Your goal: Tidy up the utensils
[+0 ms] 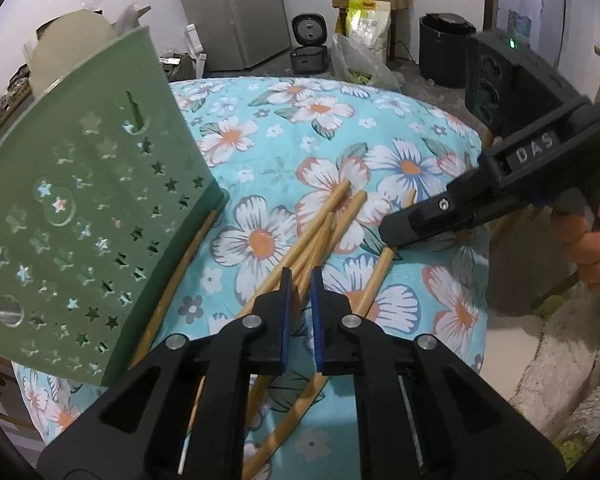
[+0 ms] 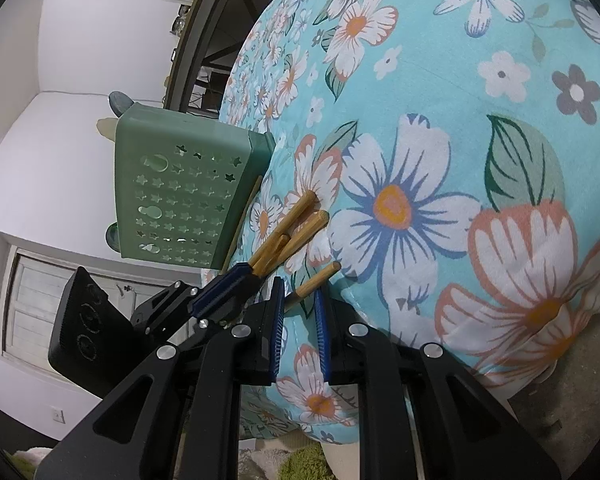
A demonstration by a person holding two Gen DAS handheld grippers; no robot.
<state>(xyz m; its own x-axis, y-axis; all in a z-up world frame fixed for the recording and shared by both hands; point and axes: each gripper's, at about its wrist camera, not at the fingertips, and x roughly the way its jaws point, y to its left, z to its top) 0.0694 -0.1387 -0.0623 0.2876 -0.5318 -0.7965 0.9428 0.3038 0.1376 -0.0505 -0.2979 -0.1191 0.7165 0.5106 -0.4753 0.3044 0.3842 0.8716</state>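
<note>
Left gripper (image 1: 300,276) is seen pinched down on a small bundle of wooden chopsticks (image 1: 320,224), the blue pads nearly together with the sticks squeezed between them. In the right wrist view the same bundle (image 2: 288,232) is seen poking out past those pads. Right gripper (image 2: 298,292) is parked just to the right of the bundle, jaws narrowly parted around the tip of one stray chopstick (image 2: 316,278); whether it's actually clamped can't be told from these views.

Everything is laid out on the floral tablecloth (image 1: 380,128), with the green star-punched utensil holder (image 1: 80,200) standing on the left, close to the sticks. One more chopstick (image 1: 180,272) is lying right along the holder's base.

Handling-wise, these would be judged light, stiff and pretty slick: round smooth wood tends to roll and fan out when several are grabbed at once. A grip close to the middle would be expected to keep them from drooping or pivoting, and the bundle should be squeezed squarely so none gets spat out sideways. Breakage isn't a worry, but slippage is, especially when they get tipped upright for the holder. The cloth looks soft, so sticks could be pushed into it a bit.
</note>
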